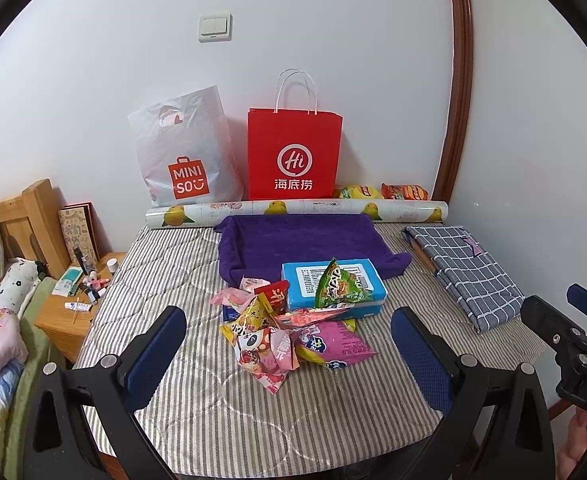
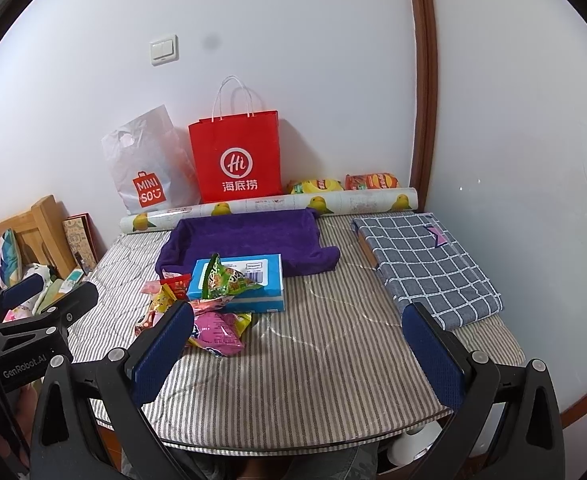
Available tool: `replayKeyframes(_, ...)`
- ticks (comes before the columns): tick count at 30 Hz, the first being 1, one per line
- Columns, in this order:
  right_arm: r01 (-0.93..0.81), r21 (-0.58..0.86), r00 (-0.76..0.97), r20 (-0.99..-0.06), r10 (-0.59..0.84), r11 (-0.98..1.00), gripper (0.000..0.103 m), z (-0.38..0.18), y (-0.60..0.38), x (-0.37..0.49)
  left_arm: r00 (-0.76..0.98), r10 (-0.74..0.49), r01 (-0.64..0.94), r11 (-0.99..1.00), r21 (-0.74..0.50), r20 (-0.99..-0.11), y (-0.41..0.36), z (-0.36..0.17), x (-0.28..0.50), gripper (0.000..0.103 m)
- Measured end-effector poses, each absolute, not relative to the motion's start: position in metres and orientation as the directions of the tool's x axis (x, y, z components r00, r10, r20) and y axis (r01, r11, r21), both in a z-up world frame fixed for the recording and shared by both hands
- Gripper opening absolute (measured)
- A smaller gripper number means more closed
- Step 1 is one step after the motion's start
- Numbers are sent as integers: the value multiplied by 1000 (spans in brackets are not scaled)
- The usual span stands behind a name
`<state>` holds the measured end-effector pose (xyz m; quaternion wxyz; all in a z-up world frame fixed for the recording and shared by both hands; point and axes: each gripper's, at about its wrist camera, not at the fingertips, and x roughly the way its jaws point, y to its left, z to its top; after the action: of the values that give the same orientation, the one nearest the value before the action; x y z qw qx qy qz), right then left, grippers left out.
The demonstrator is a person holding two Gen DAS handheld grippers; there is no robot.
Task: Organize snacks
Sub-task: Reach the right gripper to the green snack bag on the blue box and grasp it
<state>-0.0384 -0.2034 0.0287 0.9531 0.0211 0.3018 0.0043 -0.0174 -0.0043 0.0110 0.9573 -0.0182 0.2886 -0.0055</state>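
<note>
The left tool [image 1: 289, 344] hovers wide apart, gripping nothing — the snack pile [image 1: 289, 328] lies on the striped bench [image 1: 197, 400] just ahead, between its fingers as that camera sees it. A green packet [image 1: 339, 286] leans on a blue box [image 1: 333, 286] at the pile's far side, with a purple cloth [image 1: 293, 240] beyond it. The right tool [image 2: 305, 344] is likewise spread wide and empty — the pile sits ahead and left of it, partly behind its left finger [image 2: 163, 354]. Far ahead, a red bag [image 2: 237, 156] stands against the wall.
</note>
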Motion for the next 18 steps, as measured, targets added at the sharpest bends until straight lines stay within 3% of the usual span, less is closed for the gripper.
replayKeyframes(18,-75,83,771,-628,110,994,102,-25,-190,9,779,16,-57,997,-45,-627,30,-39,27,103)
